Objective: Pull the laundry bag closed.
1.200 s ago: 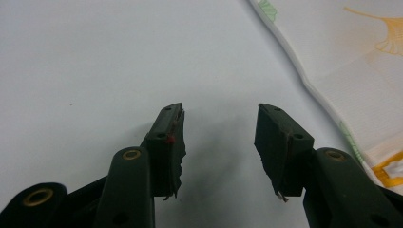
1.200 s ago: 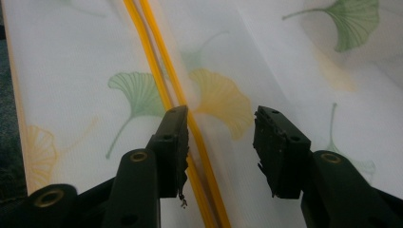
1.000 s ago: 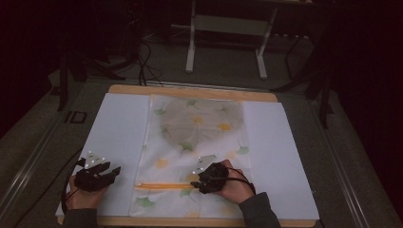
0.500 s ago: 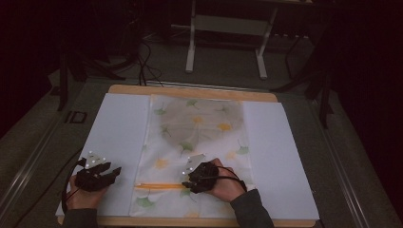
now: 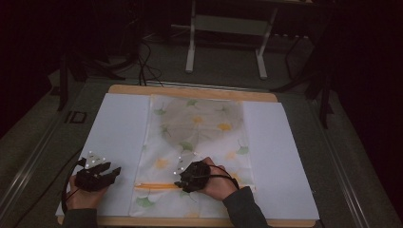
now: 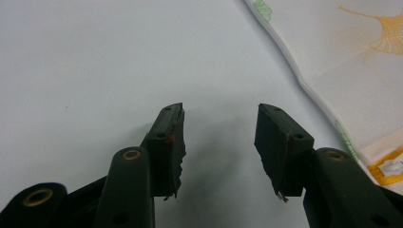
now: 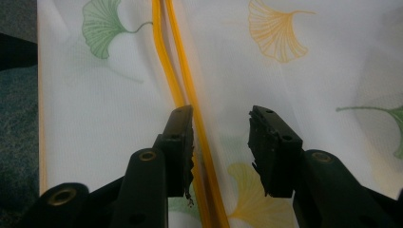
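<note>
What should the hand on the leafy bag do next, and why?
Probably nudge the right gripper sideways and close it on the orange zipper. Its jaws, just closing, are open with the zipper beside the left jaw, not yet pinched. The left gripper waits open over white paper.

A light wooden table (image 5: 192, 91) carries a large white paper sheet (image 5: 121, 128) that covers nearly all of its top. Beyond the table's far edge stands a pale grey metal frame with two legs (image 5: 228, 40) on the dark floor. Black cables (image 5: 145, 61) trail across the floor to the left of that frame, near the table's far left corner.
</note>
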